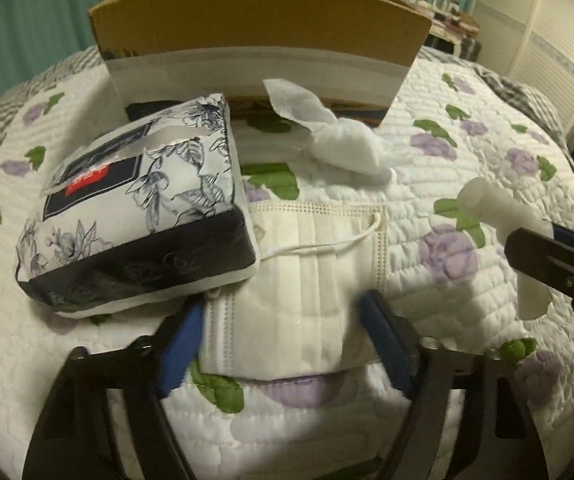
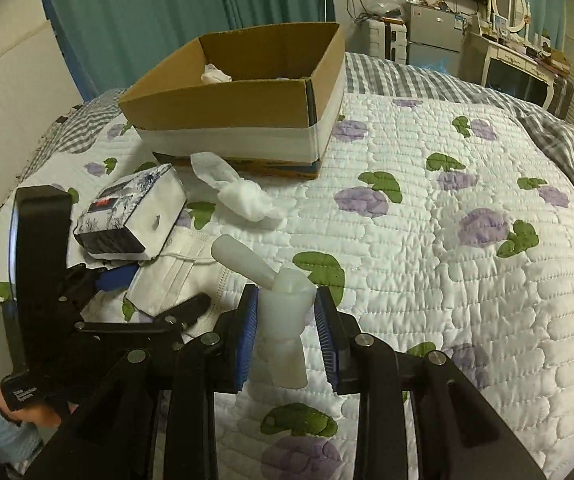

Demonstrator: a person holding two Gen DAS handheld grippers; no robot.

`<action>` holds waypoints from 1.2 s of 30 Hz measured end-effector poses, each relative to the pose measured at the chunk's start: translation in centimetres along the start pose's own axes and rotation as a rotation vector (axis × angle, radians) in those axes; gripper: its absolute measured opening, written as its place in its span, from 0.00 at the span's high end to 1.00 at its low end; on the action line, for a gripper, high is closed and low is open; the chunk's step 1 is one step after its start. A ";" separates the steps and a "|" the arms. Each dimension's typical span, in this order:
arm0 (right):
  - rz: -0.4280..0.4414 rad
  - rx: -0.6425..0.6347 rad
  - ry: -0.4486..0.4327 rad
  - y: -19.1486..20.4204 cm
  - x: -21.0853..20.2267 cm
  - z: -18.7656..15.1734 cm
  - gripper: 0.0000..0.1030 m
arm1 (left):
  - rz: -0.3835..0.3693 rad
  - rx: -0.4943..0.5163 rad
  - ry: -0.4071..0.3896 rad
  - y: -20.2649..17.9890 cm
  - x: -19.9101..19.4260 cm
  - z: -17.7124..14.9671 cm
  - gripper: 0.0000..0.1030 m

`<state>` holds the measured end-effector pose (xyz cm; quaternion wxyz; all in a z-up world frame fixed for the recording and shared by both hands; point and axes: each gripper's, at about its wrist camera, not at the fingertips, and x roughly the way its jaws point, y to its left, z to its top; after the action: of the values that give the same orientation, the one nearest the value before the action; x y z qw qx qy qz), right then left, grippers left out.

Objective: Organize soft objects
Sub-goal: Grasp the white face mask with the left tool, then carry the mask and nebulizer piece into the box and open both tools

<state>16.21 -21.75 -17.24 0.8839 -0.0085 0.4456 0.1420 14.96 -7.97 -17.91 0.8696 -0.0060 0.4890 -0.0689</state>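
A white face mask (image 1: 307, 276) lies flat on the quilt, and my left gripper (image 1: 283, 328) is open with one finger at each side of it. A floral tissue pack (image 1: 135, 208) lies on the mask's left edge. A crumpled white tissue (image 1: 339, 136) lies in front of the cardboard box (image 1: 259, 32). My right gripper (image 2: 285, 328) is shut on a translucent white soft tube piece (image 2: 283, 308) and holds it above the quilt. The mask (image 2: 175, 276), the pack (image 2: 131, 212), the tissue (image 2: 243, 196) and the box (image 2: 231, 112) also show in the right wrist view.
The box holds a crumpled white item (image 2: 215, 74). The flowered quilt (image 2: 447, 240) covers the bed. A checked blanket (image 2: 559, 136) lies at the far right. A dressing table (image 2: 527, 60) and a small fridge (image 2: 433, 32) stand beyond the bed.
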 end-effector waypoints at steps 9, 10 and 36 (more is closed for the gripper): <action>-0.010 -0.022 -0.041 1.0 -1.4 -0.2 0.72 | -0.051 0.050 -0.001 0.2 -1.7 -1.0 0.91; -0.013 -0.025 -0.044 1.1 -1.6 -0.2 0.72 | -0.053 0.056 -0.003 0.2 -2.1 -1.1 0.91; -0.068 -0.179 -0.303 7.2 -12.3 8.2 0.72 | -0.004 0.159 -0.366 0.8 -17.3 6.6 0.91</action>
<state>13.86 -16.66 -1.72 0.9410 -0.0809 0.2921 0.1508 11.79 -5.38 0.11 0.9416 0.0491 0.3156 -0.1069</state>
